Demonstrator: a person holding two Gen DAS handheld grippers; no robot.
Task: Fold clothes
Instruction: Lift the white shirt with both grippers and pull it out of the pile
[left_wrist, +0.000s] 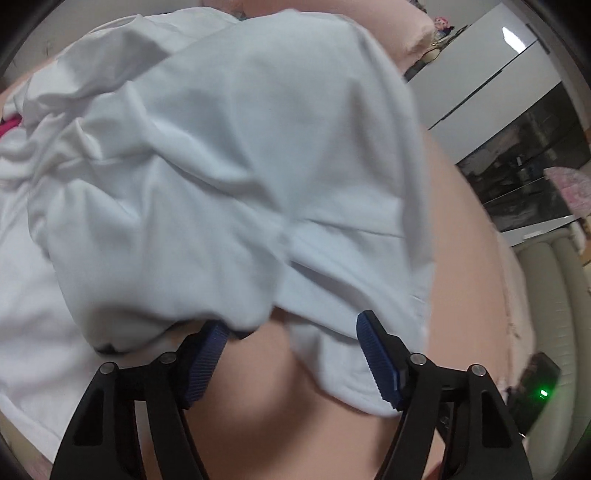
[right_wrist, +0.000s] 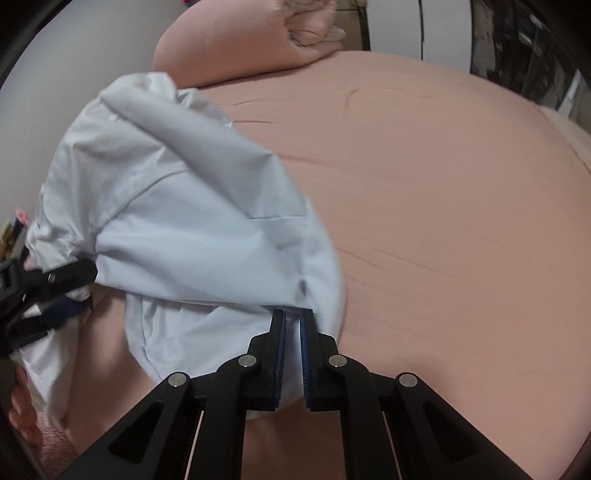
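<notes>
A pale blue-white shirt (left_wrist: 229, 155) lies crumpled on a pink bed (left_wrist: 240, 406). My left gripper (left_wrist: 291, 332) is open, its blue pads wide apart; the shirt's edge drapes over the left fingertip and hangs before the right pad. In the right wrist view the same shirt (right_wrist: 177, 206) is lifted in a bunch. My right gripper (right_wrist: 293, 321) is shut on the shirt's lower edge, with cloth pinched between its blue pads. The left gripper (right_wrist: 55, 291) shows at the far left, partly under the cloth.
The pink bed sheet (right_wrist: 461, 221) spreads wide to the right. A pink pillow (right_wrist: 236, 44) lies at the head of the bed. White cabinets (left_wrist: 491, 81) and a dark glass unit (left_wrist: 524, 173) stand beyond the bed's right side. More white cloth (left_wrist: 22, 295) lies at left.
</notes>
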